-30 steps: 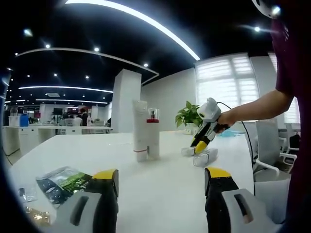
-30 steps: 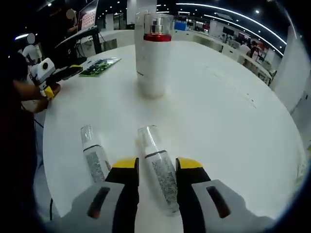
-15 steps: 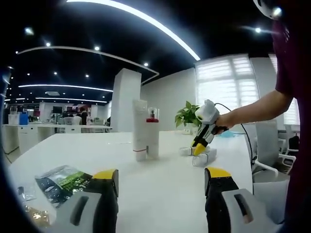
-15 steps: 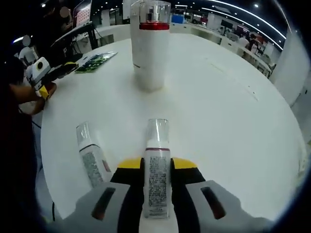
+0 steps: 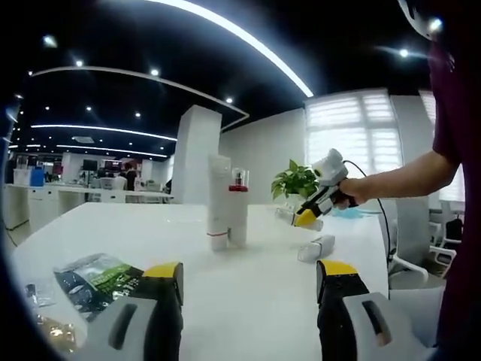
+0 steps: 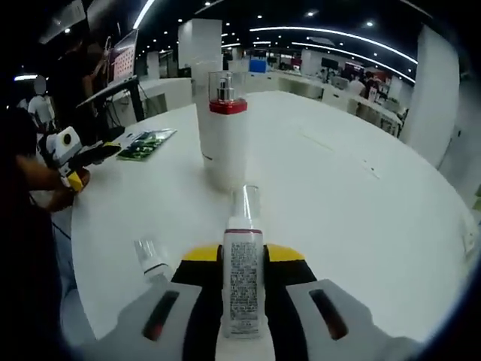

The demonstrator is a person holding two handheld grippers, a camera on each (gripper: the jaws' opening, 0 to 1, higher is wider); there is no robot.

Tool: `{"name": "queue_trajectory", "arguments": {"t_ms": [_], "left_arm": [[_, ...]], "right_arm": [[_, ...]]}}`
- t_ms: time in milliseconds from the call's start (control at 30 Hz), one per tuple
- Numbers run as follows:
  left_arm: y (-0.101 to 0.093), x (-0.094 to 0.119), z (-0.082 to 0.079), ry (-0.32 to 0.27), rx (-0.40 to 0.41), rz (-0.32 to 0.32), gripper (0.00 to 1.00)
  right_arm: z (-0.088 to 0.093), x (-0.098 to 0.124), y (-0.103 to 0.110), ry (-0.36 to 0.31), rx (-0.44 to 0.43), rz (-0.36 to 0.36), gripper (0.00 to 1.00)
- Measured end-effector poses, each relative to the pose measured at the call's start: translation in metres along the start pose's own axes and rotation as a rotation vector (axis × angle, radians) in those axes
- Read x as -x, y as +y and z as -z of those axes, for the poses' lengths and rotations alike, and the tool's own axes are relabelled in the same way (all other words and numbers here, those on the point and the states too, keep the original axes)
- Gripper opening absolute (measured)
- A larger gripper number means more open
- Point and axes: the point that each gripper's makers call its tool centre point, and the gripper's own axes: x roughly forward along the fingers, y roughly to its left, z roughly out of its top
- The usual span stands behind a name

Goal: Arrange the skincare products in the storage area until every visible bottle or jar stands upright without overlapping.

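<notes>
A white bottle with a clear cap [image 6: 242,256] is clamped between the jaws of the right gripper [image 6: 242,259], its cap pointing forward, lifted off the white tabletop [image 6: 361,218]. A second, similar clear-capped bottle [image 6: 154,260] lies on its side near the tabletop's edge, just beside and below the held one; the left gripper view shows it lying flat [image 5: 316,247]. Toward the middle of the tabletop a tall white tube [image 5: 218,201] and a bottle with a red collar and clear cap [image 6: 227,139] stand upright, touching or just beside each other.
</notes>
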Motion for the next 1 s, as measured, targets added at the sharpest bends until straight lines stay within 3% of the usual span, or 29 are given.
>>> {"name": "queue_trajectory", "arguments": {"t_ms": [200, 267, 467, 567, 733, 833, 1000], "left_arm": [[0.015, 0.002, -0.01, -0.02, 0.124, -0.041, 0.74], [0.017, 0.003, -0.016, -0.031, 0.128, -0.044, 0.74], [0.005, -0.002, -0.036, -0.057, 0.165, -0.017, 0.74], [-0.008, -0.007, -0.046, -0.07, 0.199, 0.006, 0.78], [-0.026, -0.013, -0.05, -0.044, 0.265, 0.045, 0.78], [-0.03, -0.015, -0.043, -0.007, 0.295, 0.055, 0.77], [-0.034, -0.016, -0.036, 0.032, 0.377, 0.075, 0.68]], "right_arm": [[-0.016, 0.002, 0.017, -0.088, -0.01, -0.003, 0.18], [-0.028, 0.003, 0.024, -0.149, -0.032, -0.003, 0.18], [-0.056, 0.003, 0.061, -0.279, -0.037, -0.027, 0.18], [-0.069, -0.002, 0.086, -0.354, -0.068, -0.084, 0.18], [-0.076, -0.012, 0.123, -0.389, -0.008, -0.095, 0.18], [-0.074, -0.022, 0.14, -0.358, 0.05, -0.092, 0.18], [-0.083, -0.027, 0.163, -0.391, 0.123, -0.103, 0.19]]}}
